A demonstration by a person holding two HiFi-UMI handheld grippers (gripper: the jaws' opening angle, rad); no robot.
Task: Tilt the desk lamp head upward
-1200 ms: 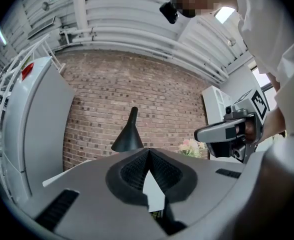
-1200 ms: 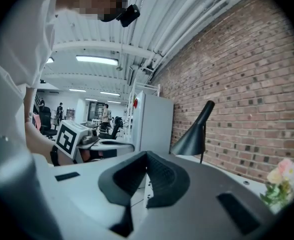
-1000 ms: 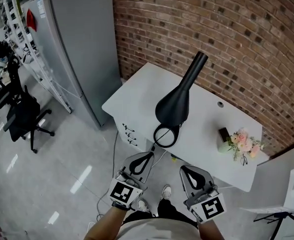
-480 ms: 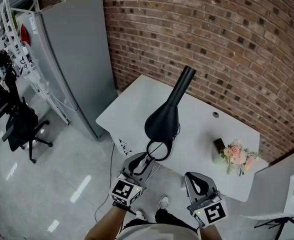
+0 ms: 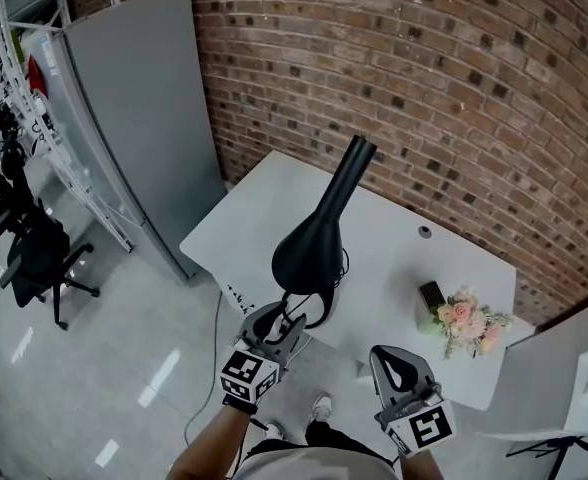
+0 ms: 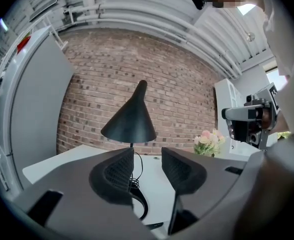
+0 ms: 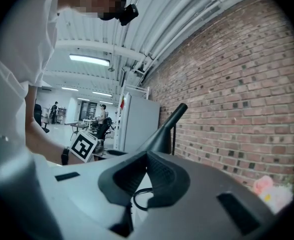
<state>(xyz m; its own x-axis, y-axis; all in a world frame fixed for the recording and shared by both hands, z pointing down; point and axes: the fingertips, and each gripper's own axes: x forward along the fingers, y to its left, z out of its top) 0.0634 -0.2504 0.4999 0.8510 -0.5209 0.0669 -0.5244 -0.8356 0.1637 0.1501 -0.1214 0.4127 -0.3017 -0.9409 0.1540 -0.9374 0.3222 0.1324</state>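
The left claw point(image 6: 147, 154) had just been opening and its jaws stood wide apart, with nothing pressed between the ribbed pads point(image 6: 119, 170). Through the gap showed only the white counter point(image 5: 244, 218) and a coiled black cord point(image 6: 135, 184) lying farther off. The right claw point(image 7: 147, 157) was held level beside it, its jaws closed tip to tip on nothing.

Both claws hung at the near edge of the counter, the left one just in front of the black desk lamp point(image 5: 312, 250). The lamp stood on the counter near that edge. Its cone-shaped head faced wide mouth down, and the narrow neck slanted up toward the brick wall point(image 5: 454, 88).

Farther right on the counter sat a small bunch of pink flowers point(image 5: 464, 318), with a small dark block point(image 5: 432, 295) just beside it. A tall grey cabinet point(image 5: 144, 98) stood to the left of the counter, and a black office chair point(image 5: 39, 258) was on the floor beyond it.
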